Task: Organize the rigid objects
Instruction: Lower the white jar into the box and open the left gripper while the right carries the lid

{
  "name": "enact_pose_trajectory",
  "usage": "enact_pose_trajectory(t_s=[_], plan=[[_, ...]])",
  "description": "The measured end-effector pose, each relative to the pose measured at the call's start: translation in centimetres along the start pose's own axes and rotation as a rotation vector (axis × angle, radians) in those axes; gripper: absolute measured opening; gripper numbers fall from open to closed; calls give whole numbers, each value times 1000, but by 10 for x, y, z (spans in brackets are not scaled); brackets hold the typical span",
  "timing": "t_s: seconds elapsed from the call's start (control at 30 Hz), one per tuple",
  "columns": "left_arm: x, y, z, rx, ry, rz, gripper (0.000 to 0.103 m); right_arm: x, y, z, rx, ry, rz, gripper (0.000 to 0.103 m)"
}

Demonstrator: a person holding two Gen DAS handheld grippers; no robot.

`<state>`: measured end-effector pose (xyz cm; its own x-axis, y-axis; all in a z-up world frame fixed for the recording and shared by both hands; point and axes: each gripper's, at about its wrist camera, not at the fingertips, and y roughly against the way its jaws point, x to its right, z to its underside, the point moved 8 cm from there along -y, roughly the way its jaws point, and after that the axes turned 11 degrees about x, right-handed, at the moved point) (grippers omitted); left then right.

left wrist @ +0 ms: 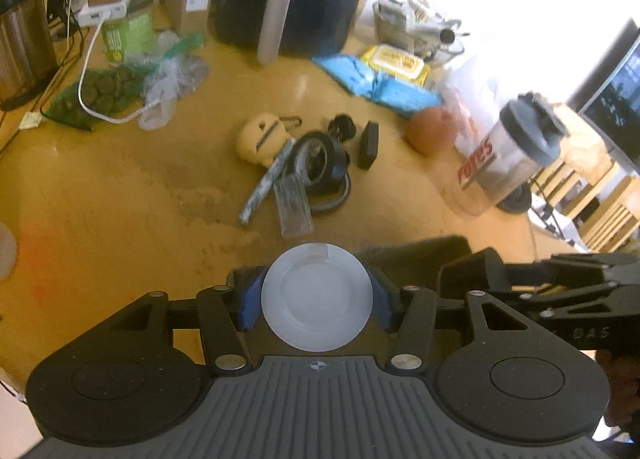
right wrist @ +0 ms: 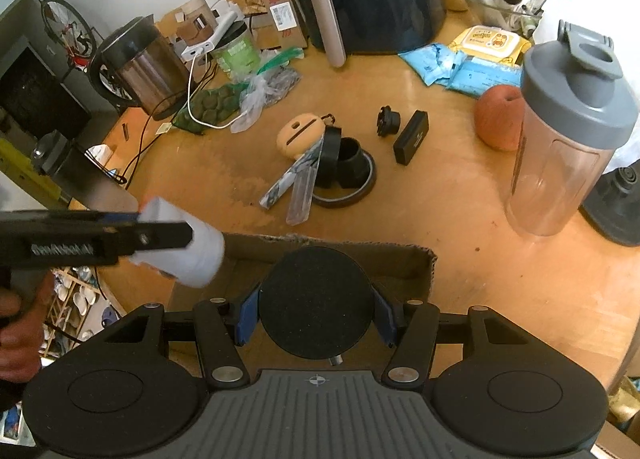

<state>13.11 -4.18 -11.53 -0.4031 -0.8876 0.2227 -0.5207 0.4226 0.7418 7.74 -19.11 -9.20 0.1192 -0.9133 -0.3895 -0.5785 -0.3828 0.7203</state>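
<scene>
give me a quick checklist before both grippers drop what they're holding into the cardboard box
1. Left gripper clamped on the white container: ok.
2. Right gripper clamped on the black round object: ok.
3. Cardboard box open below the right gripper: ok.
4. White container over the box: not ok, it sits left of the box in the right wrist view.
5. Room left inside the box: cannot tell.
6. Shaker bottle apart from the box: ok.
</scene>
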Motion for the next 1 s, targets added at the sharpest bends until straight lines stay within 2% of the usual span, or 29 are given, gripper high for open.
enact_pose_trajectory(t_s=[0.3, 0.57, 0.7, 0.83, 1.0], plan=[[1, -27, 27, -49, -35, -17, 53, -1, 1, 11, -21, 3, 8, 60], [-5, -42, 33, -71, -91, -70, 53, 1, 5, 17, -30, -2, 27, 60], [-9, -36, 26, -34, -143, -120, 53, 2, 5, 18, -35, -3, 36, 60], [-12, -21, 22, -33, -96, -79, 53, 3, 3, 19, -39, -2, 42, 60], [-19, -1, 26, -39, -30, -67, 54, 2, -2, 17, -43, 16, 53, 60]])
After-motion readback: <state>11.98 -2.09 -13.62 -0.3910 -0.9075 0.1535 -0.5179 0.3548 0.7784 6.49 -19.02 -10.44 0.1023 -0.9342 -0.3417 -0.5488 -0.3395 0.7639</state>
